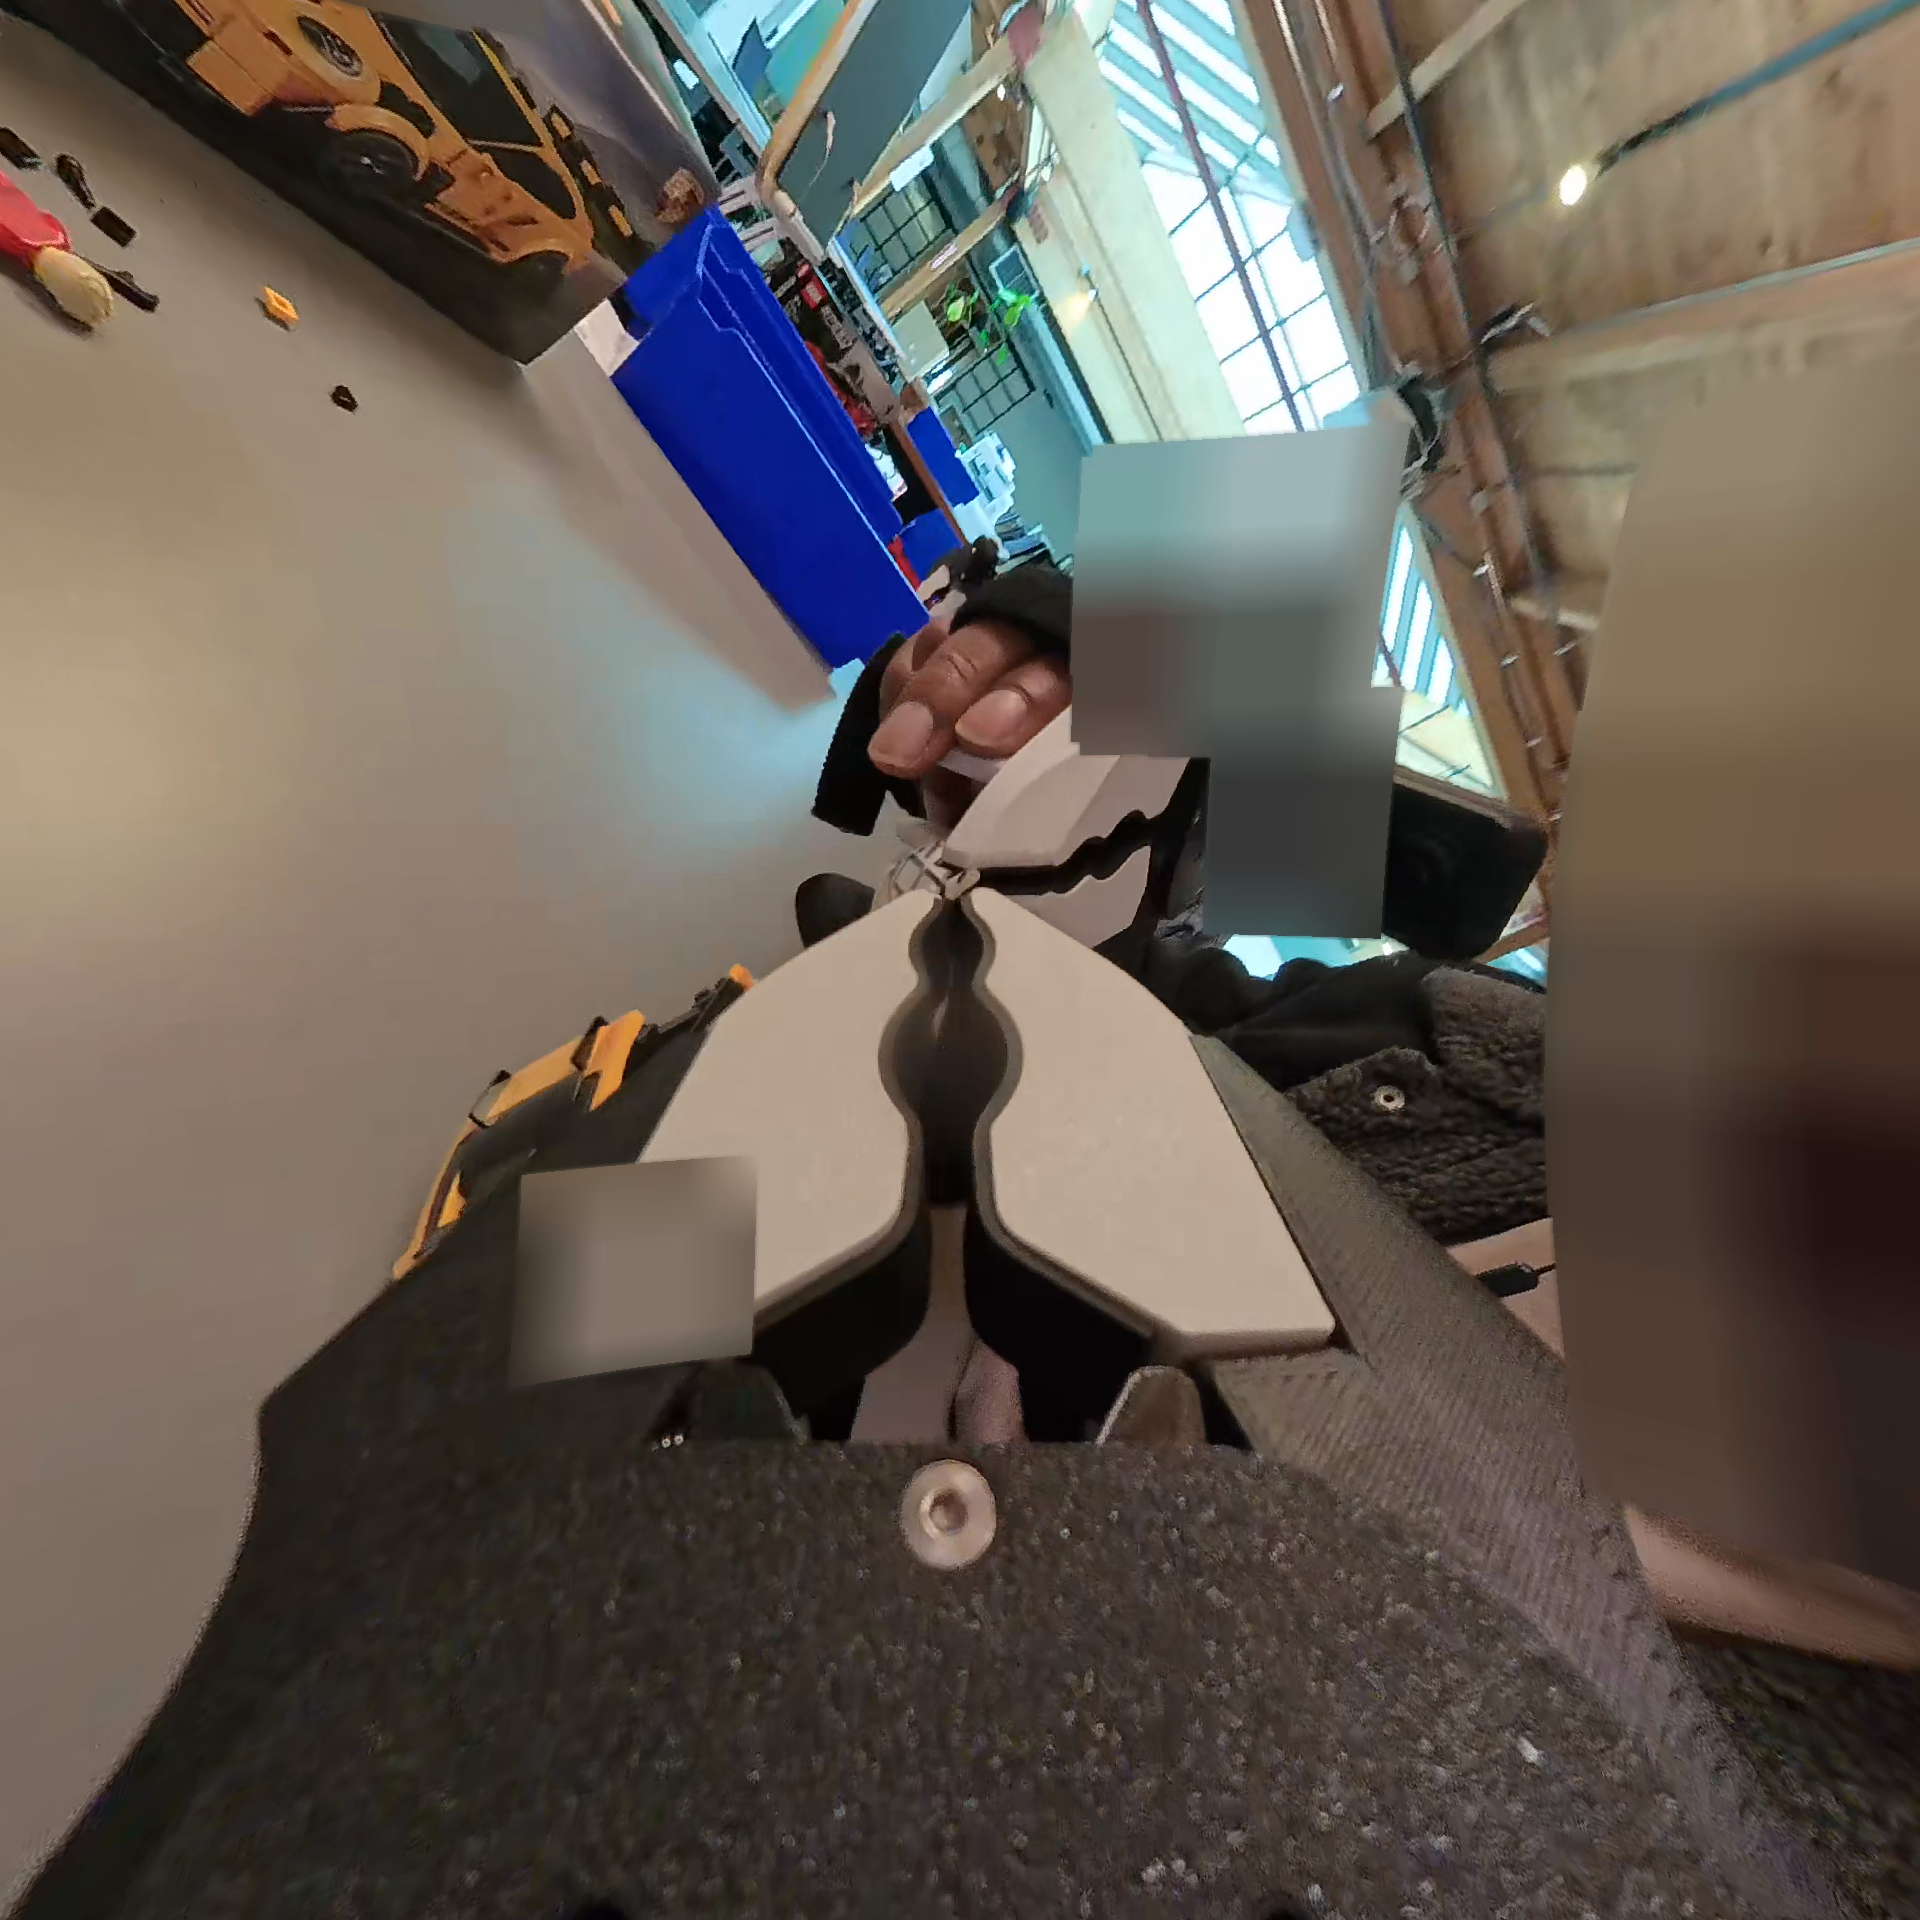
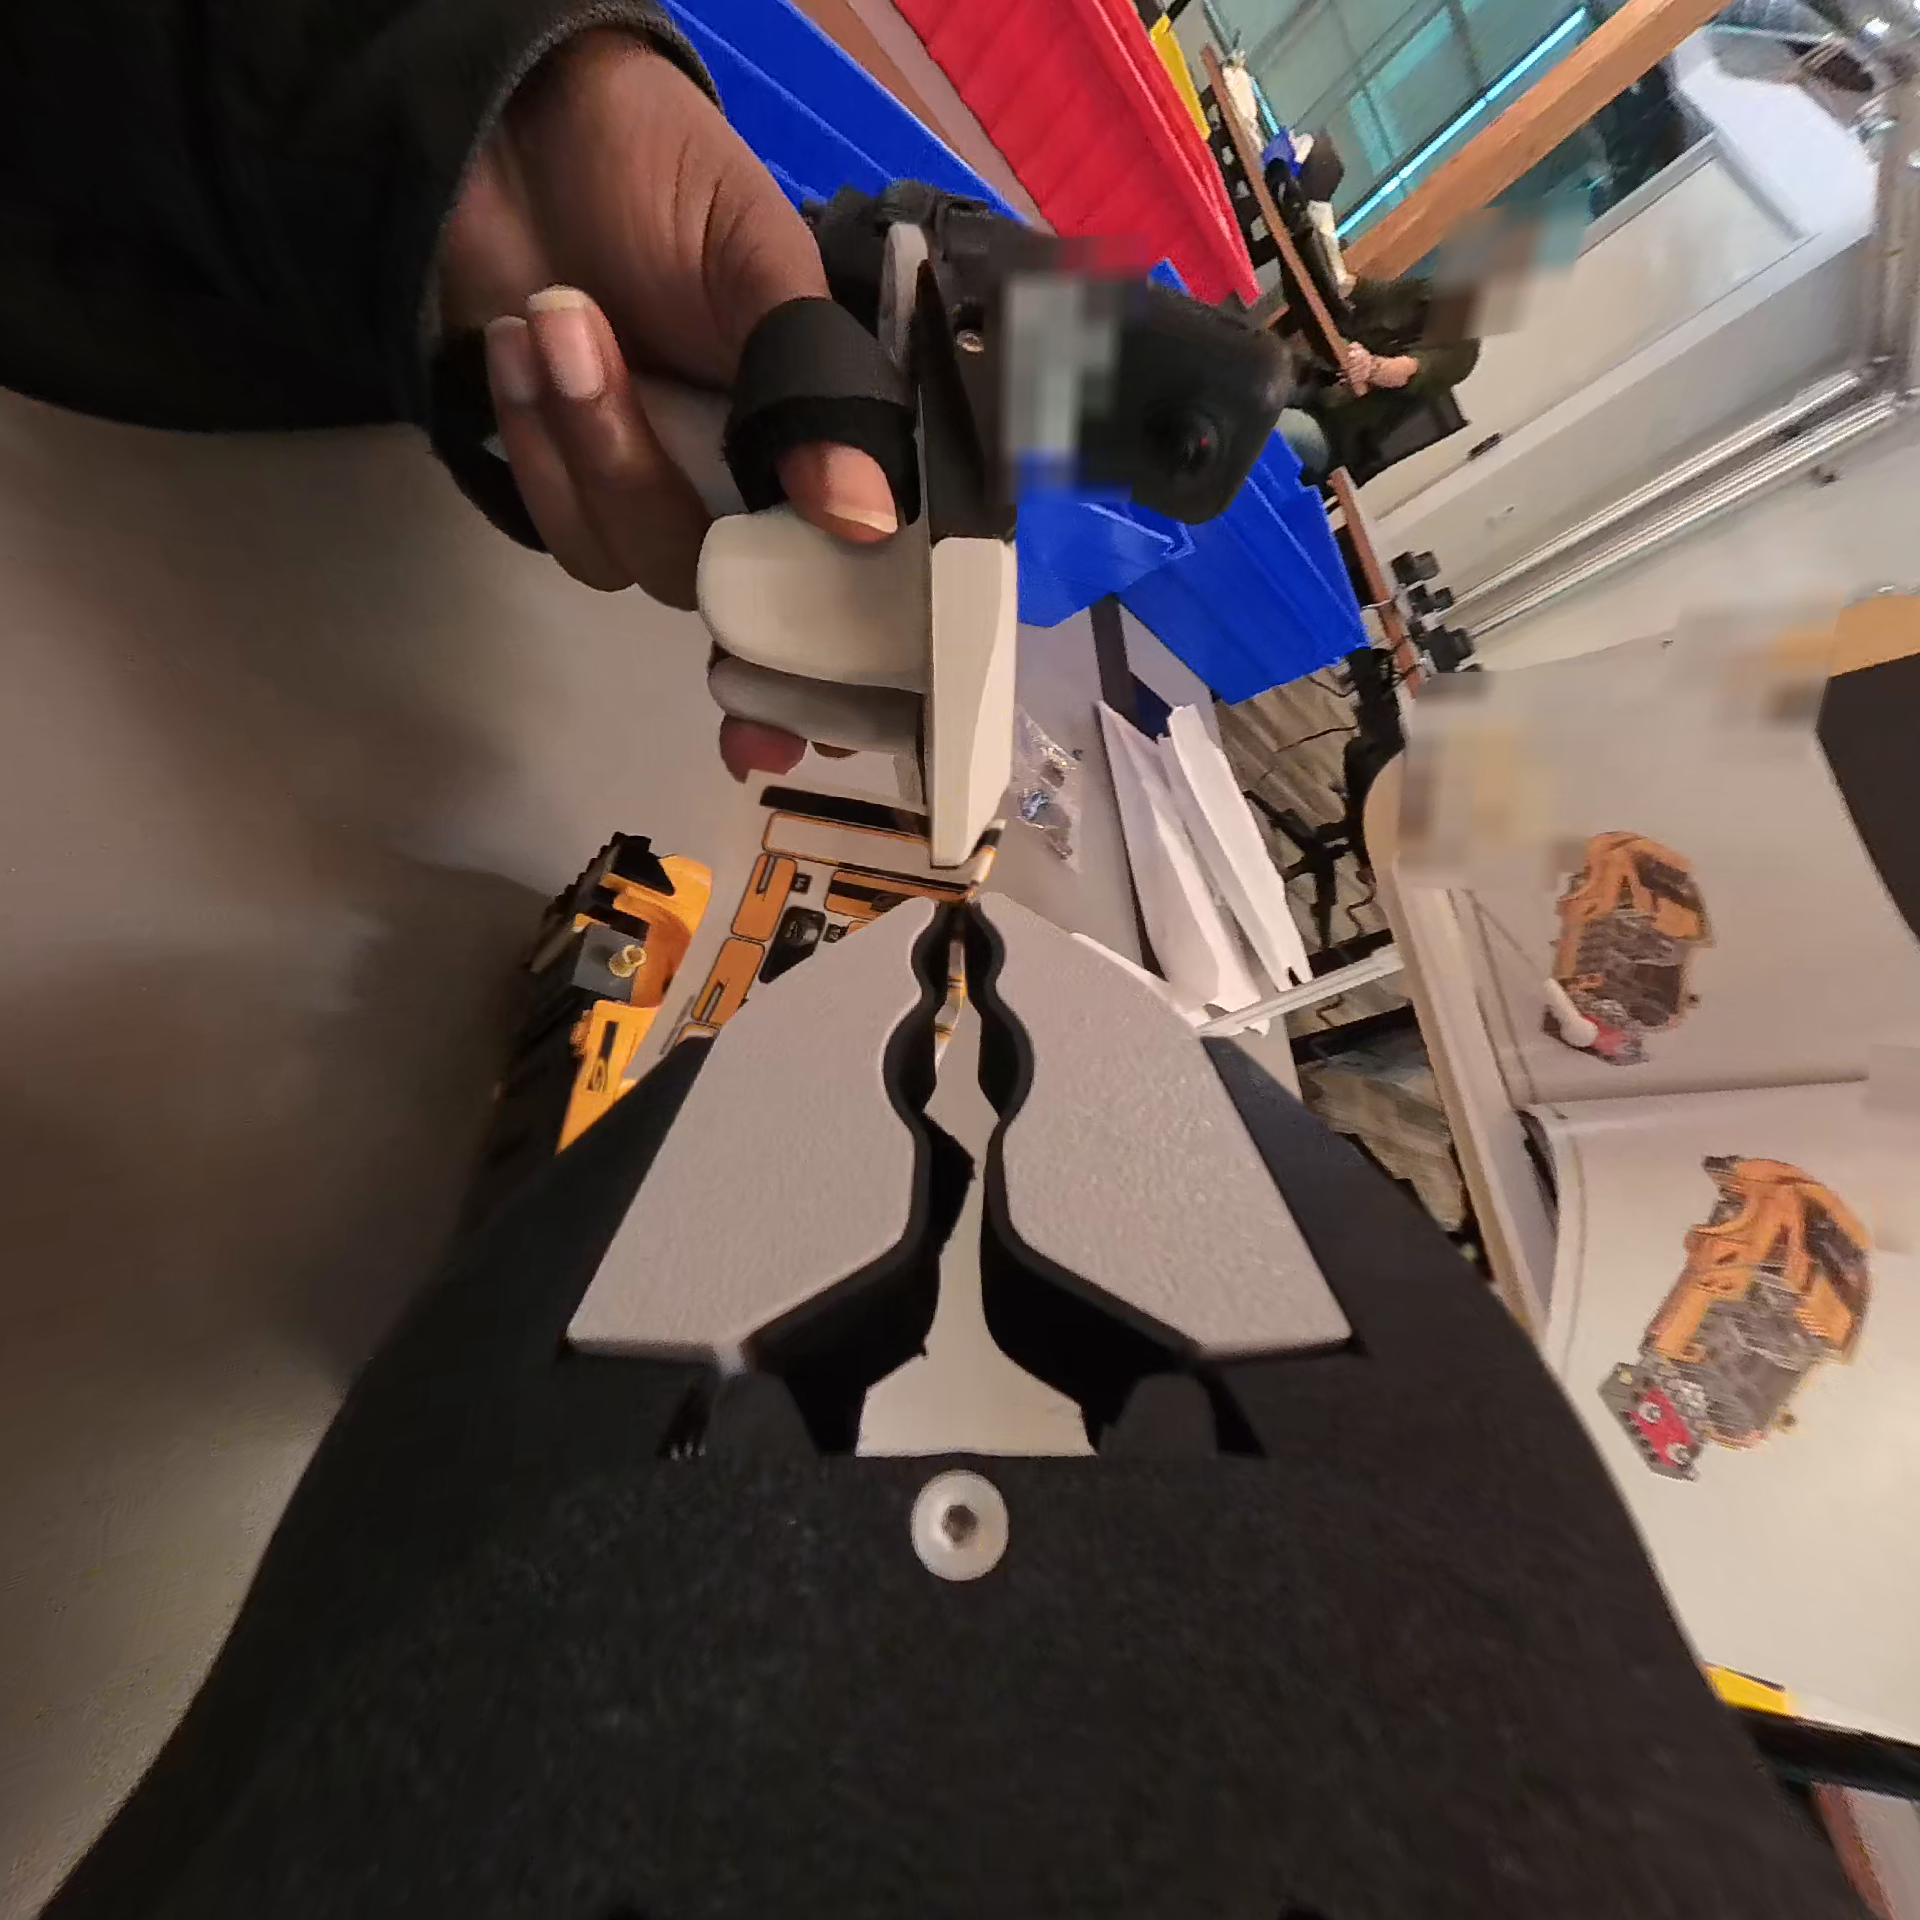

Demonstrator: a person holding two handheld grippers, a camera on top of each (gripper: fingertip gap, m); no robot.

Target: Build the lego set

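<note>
Where blue bins (image 2: 1226, 582) stand (contents hidden), 2 grippers pinch sticker (image 2: 982, 868).

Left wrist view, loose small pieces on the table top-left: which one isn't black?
The small orange square piece, lying alone beside the printed box. The rest, such as the piece below it, are black.

This looks like a big workshop or maker room; the roof (image 1: 1683, 156) has bare wood beams with wires, and tall windows (image 1: 1247, 260) let in light; blue bins (image 1: 769, 436) and a red bin (image 2: 1060, 114) stand by a grey table (image 1: 260, 675); a yellow toy car (image 2: 613, 966), small loose pieces (image 1: 278, 304) and building booklets (image 2: 1714, 1299) lie there.
</note>
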